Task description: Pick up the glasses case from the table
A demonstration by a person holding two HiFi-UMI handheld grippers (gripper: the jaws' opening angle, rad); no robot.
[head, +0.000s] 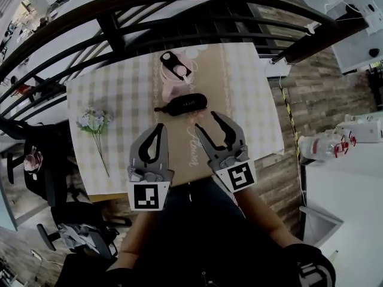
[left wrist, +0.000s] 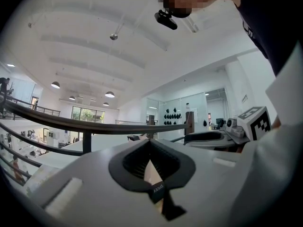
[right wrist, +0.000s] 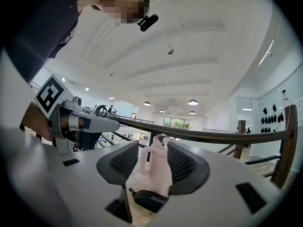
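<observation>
A table (head: 254,100) covered with a checked cloth is seen from above, with a beige runner (head: 208,76) laid down its middle from the far edge to the near edge. The black glasses case (head: 184,104) is found on the runner at about the middle of the table, laid crosswise, with a short tab at its left end. Just beyond it, towards the far edge, a pink bottle (head: 173,70) with a dark lid is stood on the runner. A small bunch of pale flowers (head: 94,122) is laid near the left edge, well apart from the case. Both claws are held level over the near half of the table and are pointed at the case, with neither touching it. The left gripper (head: 160,126) is closed tip to tip, with nothing caught between its jaws; only a strip of the runner and the end of the case are seen through the gap behind the tips. The right gripper (head: 205,120) is held about half open and empty, and the case and the bottle are framed between its jaws, farther ahead.
</observation>
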